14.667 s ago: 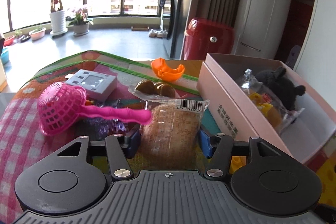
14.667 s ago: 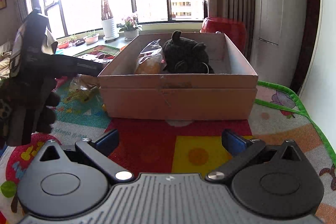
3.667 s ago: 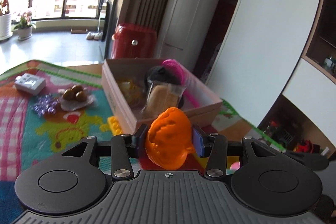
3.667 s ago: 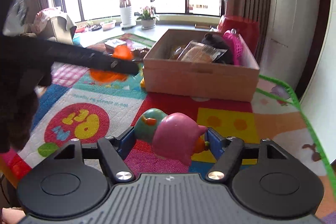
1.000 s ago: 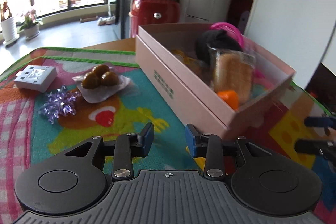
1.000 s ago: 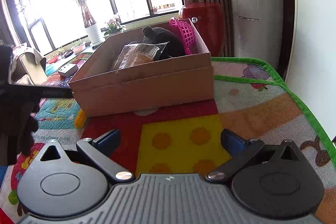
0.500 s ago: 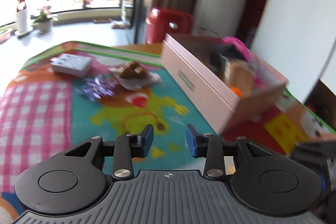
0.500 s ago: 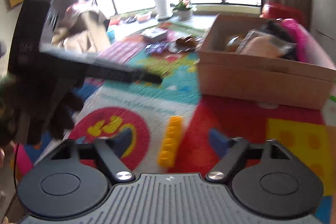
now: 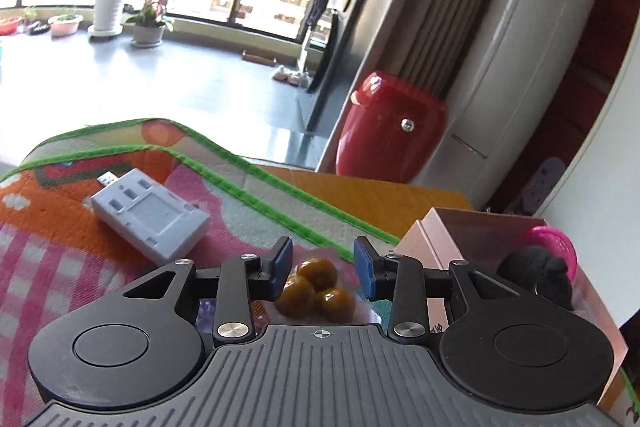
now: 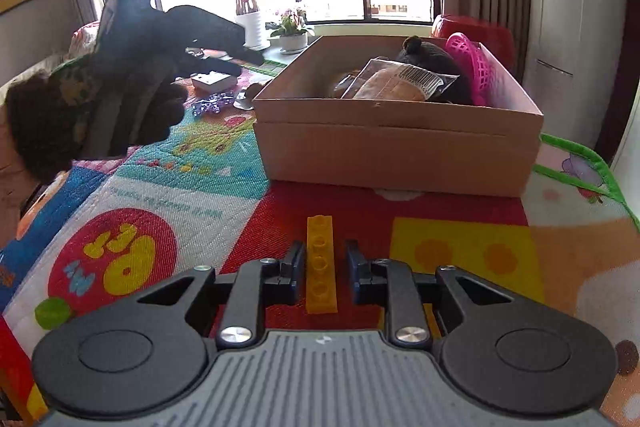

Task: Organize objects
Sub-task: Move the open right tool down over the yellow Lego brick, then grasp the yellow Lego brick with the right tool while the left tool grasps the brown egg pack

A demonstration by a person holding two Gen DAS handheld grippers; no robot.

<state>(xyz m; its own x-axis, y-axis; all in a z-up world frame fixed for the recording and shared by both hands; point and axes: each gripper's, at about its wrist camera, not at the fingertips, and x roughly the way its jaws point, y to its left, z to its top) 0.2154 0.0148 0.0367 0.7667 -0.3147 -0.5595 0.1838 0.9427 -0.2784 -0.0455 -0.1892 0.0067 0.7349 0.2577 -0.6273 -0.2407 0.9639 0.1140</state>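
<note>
Left gripper (image 9: 322,263) is spread apart around a clump of brown balls (image 9: 316,290) on the play mat (image 9: 48,239), not touching them. Right gripper (image 10: 321,266) straddles the yellow brick (image 10: 320,263), fingers narrow with gaps, near the cardboard box (image 10: 396,151).

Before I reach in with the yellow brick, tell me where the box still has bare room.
Free: the near end of the box, between its front wall and the bread packet. Crowded: the far end, where the black plush and pink basket pile together. The yellow brick lies between the right tongs.
</note>
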